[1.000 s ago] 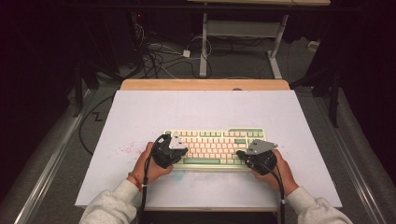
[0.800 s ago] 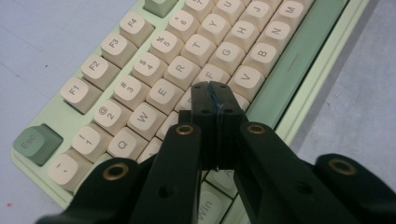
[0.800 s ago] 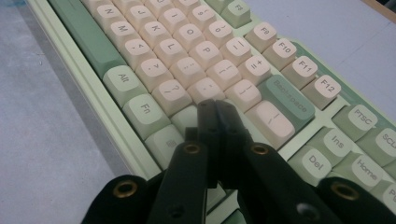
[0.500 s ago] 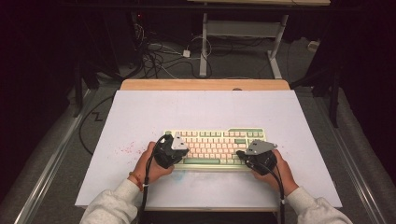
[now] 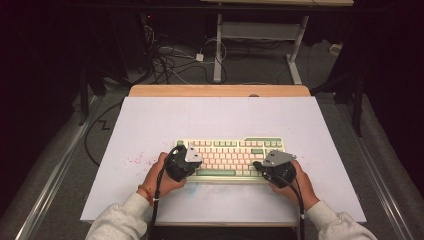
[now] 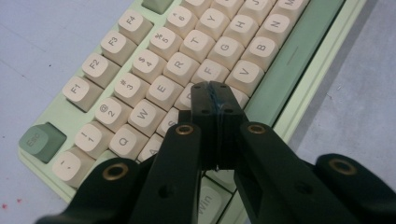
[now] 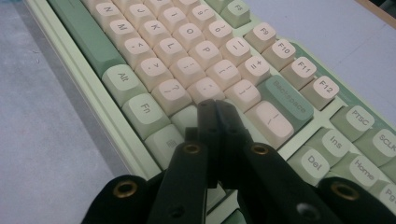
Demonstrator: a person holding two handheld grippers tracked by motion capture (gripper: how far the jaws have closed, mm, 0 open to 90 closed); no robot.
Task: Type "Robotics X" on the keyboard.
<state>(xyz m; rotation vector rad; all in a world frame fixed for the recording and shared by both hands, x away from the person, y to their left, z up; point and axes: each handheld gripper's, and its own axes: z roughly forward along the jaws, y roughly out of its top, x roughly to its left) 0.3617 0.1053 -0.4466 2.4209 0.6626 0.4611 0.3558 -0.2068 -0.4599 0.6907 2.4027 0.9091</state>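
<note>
A pale green keyboard (image 5: 230,156) with cream keys lies near the front of the white table top (image 5: 220,120). My left gripper (image 5: 183,161) is at the keyboard's left end, its jaws pressed together with nothing between them. In the left gripper view the left gripper (image 6: 215,95) has its tips low over the keyboard (image 6: 187,65), near the D and C keys. My right gripper (image 5: 276,168) is at the keyboard's right end, also shut and empty. The right gripper view shows the right gripper (image 7: 215,108) tips just above the keyboard (image 7: 196,65) in front of the large cream key.
A wooden strip (image 5: 220,90) edges the table's far side. Beyond it, cables (image 5: 170,55) and a metal desk frame (image 5: 260,35) stand on the floor. Small red specks (image 5: 135,160) mark the table left of the keyboard. Bare white surface lies behind and beside the keyboard.
</note>
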